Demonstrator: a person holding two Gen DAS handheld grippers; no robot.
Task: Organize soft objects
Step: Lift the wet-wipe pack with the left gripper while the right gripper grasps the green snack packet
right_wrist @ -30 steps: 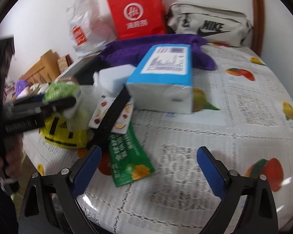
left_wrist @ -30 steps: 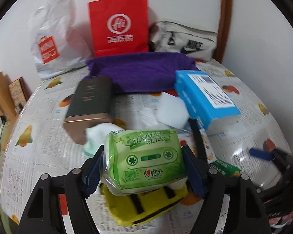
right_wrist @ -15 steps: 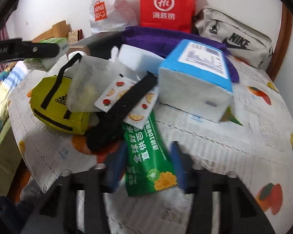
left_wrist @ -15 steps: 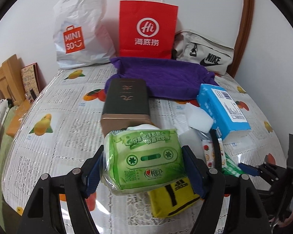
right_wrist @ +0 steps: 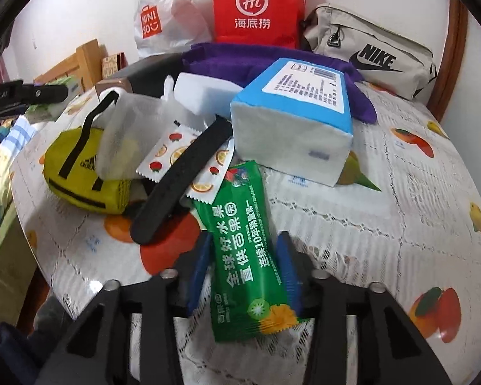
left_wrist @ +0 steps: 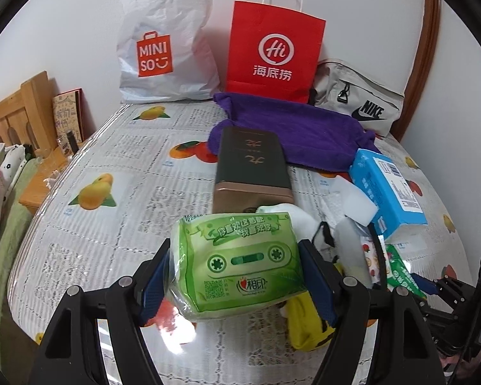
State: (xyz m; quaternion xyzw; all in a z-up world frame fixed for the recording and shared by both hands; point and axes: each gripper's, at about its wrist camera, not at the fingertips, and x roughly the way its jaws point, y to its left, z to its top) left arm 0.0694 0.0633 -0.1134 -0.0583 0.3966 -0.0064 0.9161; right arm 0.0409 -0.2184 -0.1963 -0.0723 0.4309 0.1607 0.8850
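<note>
My left gripper is shut on a green soft tissue pack, held above the fruit-print tablecloth. My right gripper is closing its jaws on a green fruit-snack packet; the blue pads touch both its long edges. Behind the packet lies a pile: a yellow Adidas pouch, a white mesh bag, a fruit-print sachet, a black strap and a blue tissue box. A purple towel is spread further back.
A dark green tin lies beside the towel. Against the wall stand a white Miniso bag, a red paper bag and a grey Nike bag. A wooden headboard and bedding border the table's left edge.
The right gripper's jaws went from wide apart to closed around the green snack packet. The left gripper carried the tissue pack leftward, away from the pile.
</note>
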